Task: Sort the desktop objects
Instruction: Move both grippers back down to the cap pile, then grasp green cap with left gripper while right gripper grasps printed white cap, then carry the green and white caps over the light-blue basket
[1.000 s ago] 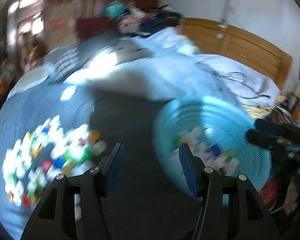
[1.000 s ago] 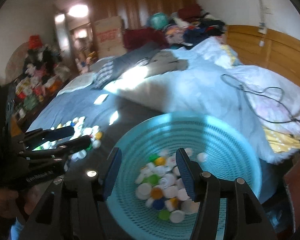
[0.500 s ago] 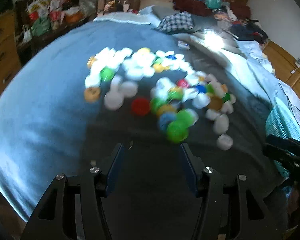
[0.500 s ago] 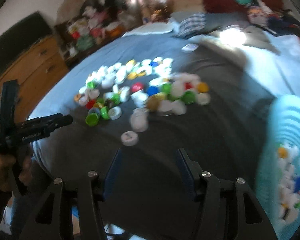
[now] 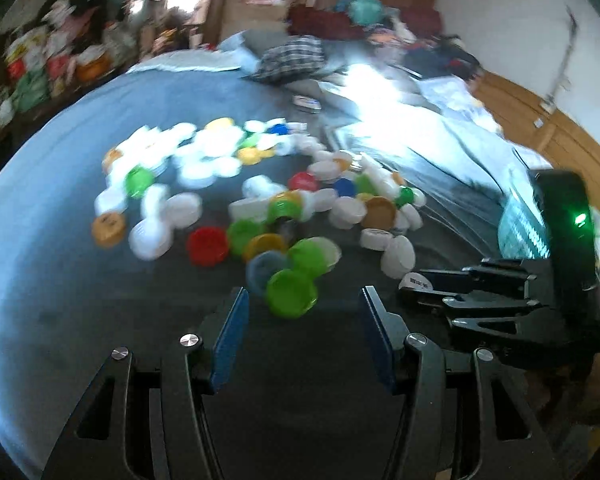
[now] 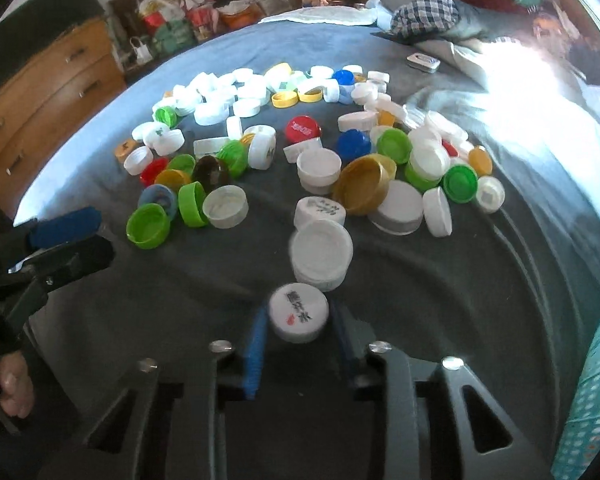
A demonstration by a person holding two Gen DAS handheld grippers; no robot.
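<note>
Over on the left, the left gripper (image 5: pixel 302 312) hangs with its jaws spread wide and nothing in them, just short of a blurred green cap (image 5: pixel 291 293) at the near edge of the bottle cap pile (image 6: pixel 300 140) on the grey bedspread (image 6: pixel 440 280). The right gripper (image 6: pixel 299 322) pinches a white printed cap (image 6: pixel 299 313). Furthest right, the teal basket (image 6: pixel 592 400) is mostly cut off.

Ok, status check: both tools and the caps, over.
Right tool shut on white printed cap. Left tool open, empty, lime green cap just ahead. Cap pile still on the grey bedspread; teal basket at right. Nothing blocking.
</note>
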